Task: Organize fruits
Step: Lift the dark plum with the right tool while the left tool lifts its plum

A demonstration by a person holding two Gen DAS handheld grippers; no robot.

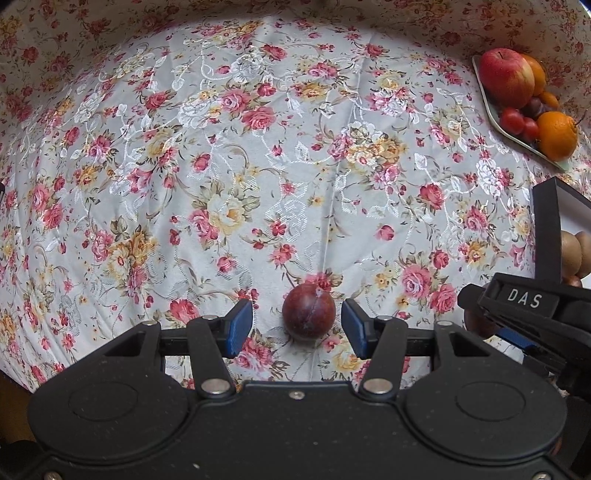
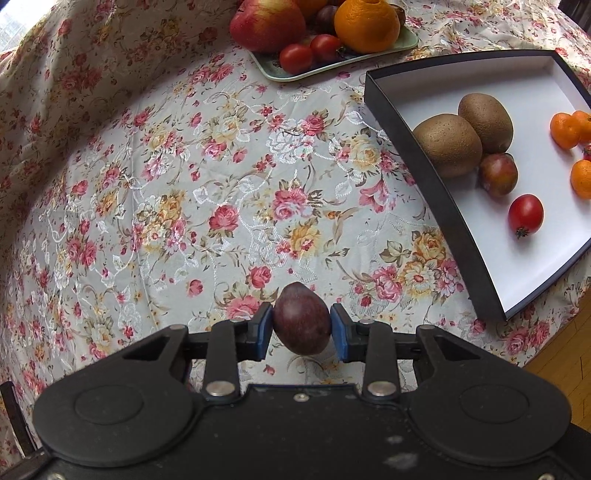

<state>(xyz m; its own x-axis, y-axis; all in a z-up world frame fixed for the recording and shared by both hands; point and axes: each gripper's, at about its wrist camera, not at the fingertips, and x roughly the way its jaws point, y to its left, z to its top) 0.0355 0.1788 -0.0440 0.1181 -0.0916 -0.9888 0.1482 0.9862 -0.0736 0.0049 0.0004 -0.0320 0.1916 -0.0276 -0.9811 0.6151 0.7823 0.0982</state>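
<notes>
At two o'clock, the black box (image 2: 436, 206) holds two kiwis (image 2: 448, 149), a plum, a tomato and small oranges. At twelve, the green tray (image 2: 295, 74) carries an apple (image 2: 267, 24), orange and tomatoes. "DAS" (image 1: 524, 298) marks the right gripper (image 2: 302, 326), clamped on a dark plum (image 2: 301, 323). The left gripper (image 1: 297, 326) stands parted around another plum (image 1: 308, 312) lying on the floral cloth (image 1: 258, 166), pads clear.

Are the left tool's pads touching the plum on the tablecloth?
Apart. The left wrist view shows the left tool straddling the plum, with tablecloth visible between each pad and the fruit.
</notes>
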